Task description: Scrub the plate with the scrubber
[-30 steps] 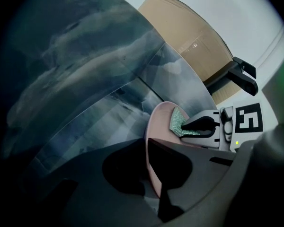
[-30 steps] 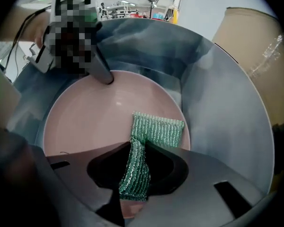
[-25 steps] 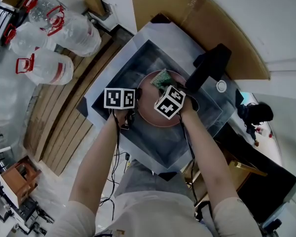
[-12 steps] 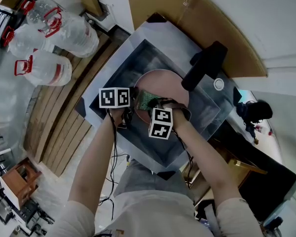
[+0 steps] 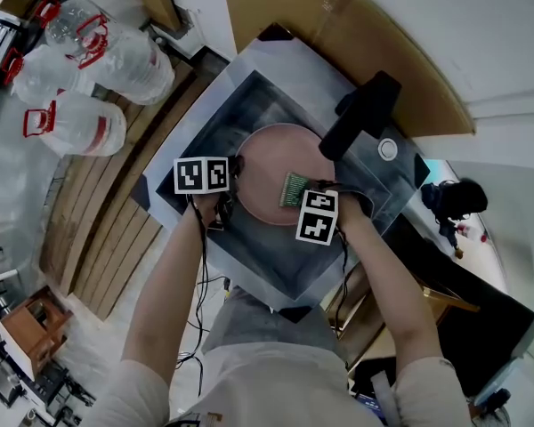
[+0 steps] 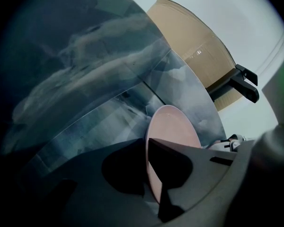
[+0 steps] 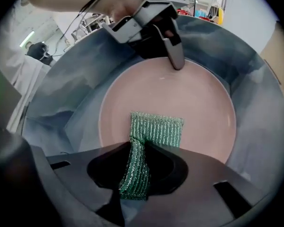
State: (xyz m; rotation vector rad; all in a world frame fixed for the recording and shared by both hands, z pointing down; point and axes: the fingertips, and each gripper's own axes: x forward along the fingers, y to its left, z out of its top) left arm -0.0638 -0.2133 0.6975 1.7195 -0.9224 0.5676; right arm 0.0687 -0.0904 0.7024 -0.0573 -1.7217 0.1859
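A round pink plate (image 5: 280, 154) lies in the grey sink; in the right gripper view the plate (image 7: 199, 108) fills the basin floor. My left gripper (image 5: 234, 185) is shut on the plate's left rim, and the left gripper view shows the plate (image 6: 173, 126) edge-on between the jaws of that gripper (image 6: 146, 148). A green mesh scrubber (image 5: 292, 188) lies flat on the plate's near right part. My right gripper (image 5: 301, 199) is shut on it, pointing steeply down. In its own view the scrubber (image 7: 156, 129) folds up into the right gripper (image 7: 137, 150), and the left gripper (image 7: 173, 56) shows at the far rim.
The sink (image 5: 249, 105) has steep grey walls all round the plate. A black faucet (image 5: 360, 114) reaches over its far right side. Brown cardboard (image 5: 276, 7) stands behind. Large water jugs (image 5: 80, 123) and wooden boards lie on the floor to the left.
My right gripper has swept the scrubber from the plate's far side to its left near the left gripper, then to the near right part. The left gripper and plate stayed put.
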